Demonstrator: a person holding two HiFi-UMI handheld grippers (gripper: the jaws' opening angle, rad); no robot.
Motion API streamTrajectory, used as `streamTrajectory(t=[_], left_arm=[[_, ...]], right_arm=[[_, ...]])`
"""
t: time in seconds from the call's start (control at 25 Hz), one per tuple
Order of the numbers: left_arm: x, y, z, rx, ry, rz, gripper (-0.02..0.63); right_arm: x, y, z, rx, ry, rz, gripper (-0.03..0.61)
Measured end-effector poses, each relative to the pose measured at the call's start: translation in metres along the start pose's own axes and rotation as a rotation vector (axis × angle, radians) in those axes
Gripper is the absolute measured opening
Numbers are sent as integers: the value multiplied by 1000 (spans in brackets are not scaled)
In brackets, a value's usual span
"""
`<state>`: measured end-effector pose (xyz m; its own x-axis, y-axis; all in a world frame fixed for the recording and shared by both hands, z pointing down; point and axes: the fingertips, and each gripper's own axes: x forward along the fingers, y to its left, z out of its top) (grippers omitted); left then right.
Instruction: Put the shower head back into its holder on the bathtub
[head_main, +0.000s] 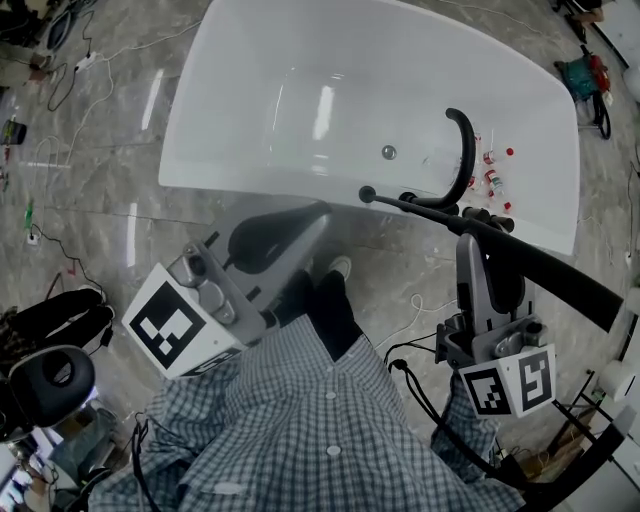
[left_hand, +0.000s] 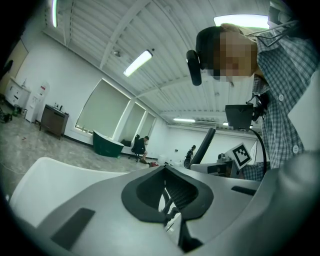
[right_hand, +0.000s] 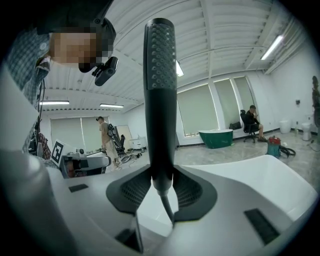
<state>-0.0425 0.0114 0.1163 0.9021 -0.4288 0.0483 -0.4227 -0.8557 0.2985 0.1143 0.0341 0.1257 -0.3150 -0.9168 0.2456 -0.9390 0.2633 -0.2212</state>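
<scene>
Black shower head (head_main: 560, 275) is clamped in the right gripper (head_main: 480, 240), out past the tub's near rim, slanting away to the lower right. Its thin hose (head_main: 420, 208) runs back up to the rim beside the curved black faucet (head_main: 463, 150). That's the head view, and it shows the white bathtub (head_main: 250, 60) whole, with small red-capped bottles (head_main: 492, 180) on the ledge by the faucet. I can't pick out the holder from up here.

Switch to the right gripper view and the grip is plain. Both pads are squeezed on the narrow neck of the shower head (right_hand: 160, 75) at the right gripper (right_hand: 161, 187), and the perforated face rises straight up the frame. Behind it are a green tub (right_hand: 216, 137) and a seated person (right_hand: 251, 120), neither of them in the head view.

Left gripper (head_main: 262, 240) hangs low over the floor, short of the rim. Its own view shows the left gripper (left_hand: 167, 187) with pads drawn together at the tips and nothing between them. The shower head (left_hand: 202, 147) shows there off to the right.
</scene>
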Motion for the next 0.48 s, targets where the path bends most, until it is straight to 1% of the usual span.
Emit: streamTrajectory(t=[0.48], left_arm=[[4,4,-33,-52,44,-2,8]], right_arm=[[12,-7,-33,29,49,0,133]])
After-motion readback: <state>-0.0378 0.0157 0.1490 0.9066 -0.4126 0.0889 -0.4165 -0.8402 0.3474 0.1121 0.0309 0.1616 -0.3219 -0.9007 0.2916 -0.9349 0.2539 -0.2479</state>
